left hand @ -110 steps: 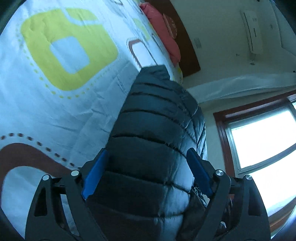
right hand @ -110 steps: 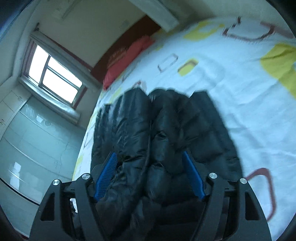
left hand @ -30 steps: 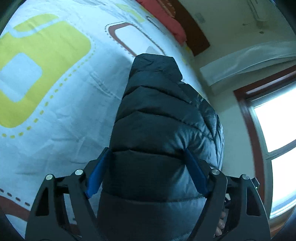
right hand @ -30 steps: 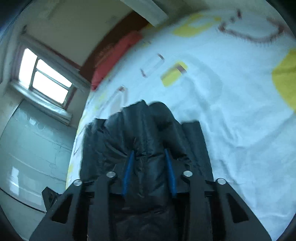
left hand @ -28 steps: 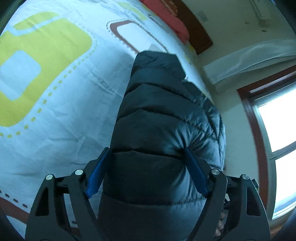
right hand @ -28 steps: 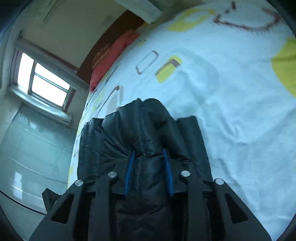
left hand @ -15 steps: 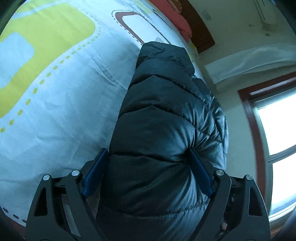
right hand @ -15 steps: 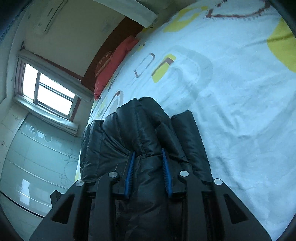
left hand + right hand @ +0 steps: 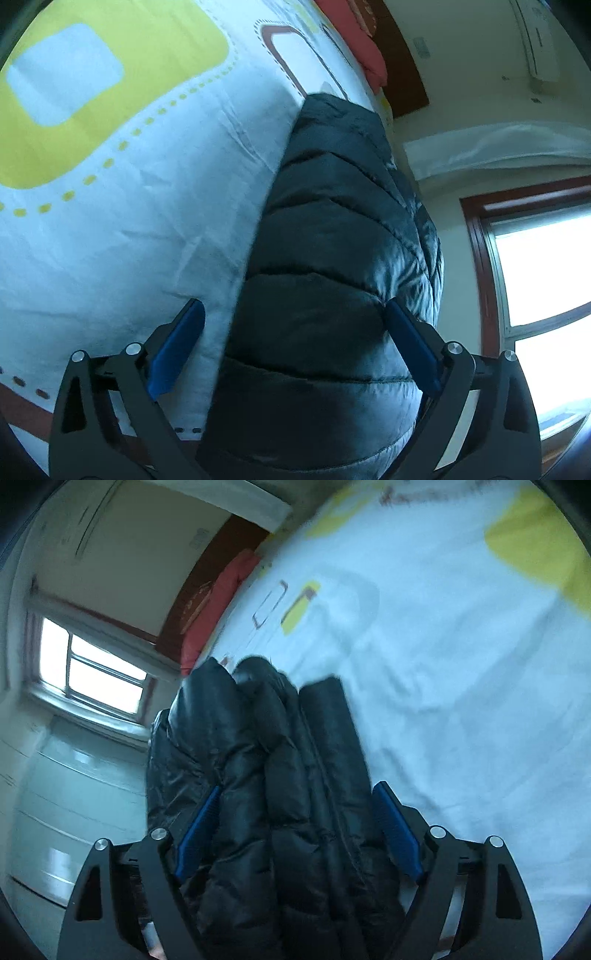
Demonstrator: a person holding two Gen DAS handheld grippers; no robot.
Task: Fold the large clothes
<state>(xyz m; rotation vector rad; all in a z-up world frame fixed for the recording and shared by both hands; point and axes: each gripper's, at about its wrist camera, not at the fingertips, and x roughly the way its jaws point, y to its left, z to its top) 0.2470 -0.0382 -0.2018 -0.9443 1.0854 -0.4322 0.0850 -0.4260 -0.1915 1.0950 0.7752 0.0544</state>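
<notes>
Folded jacket (image 9: 332,277) on bed (image 9: 147,240) near window-side edge — left gripper (image 9: 295,347) and right gripper (image 9: 297,830) opening, jacket between jaws, unclamped. Withdraw straight back — avoid snagging folds.

Both claws now off jacket (image 9: 332,295)

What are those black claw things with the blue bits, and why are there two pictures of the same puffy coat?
Those claws are two hand-held grippers; a person holds one in each hand. Each has a small camera looking along its fingers, so you get one picture per hand. The left gripper and the right gripper both point at a black puffer jacket lying folded on a bed sheet patterned with yellow shapes. The blue bits are soft pads. Both grippers' jaws are opening around the jacket, letting go. A red pillow lies far up the bed.
</notes>
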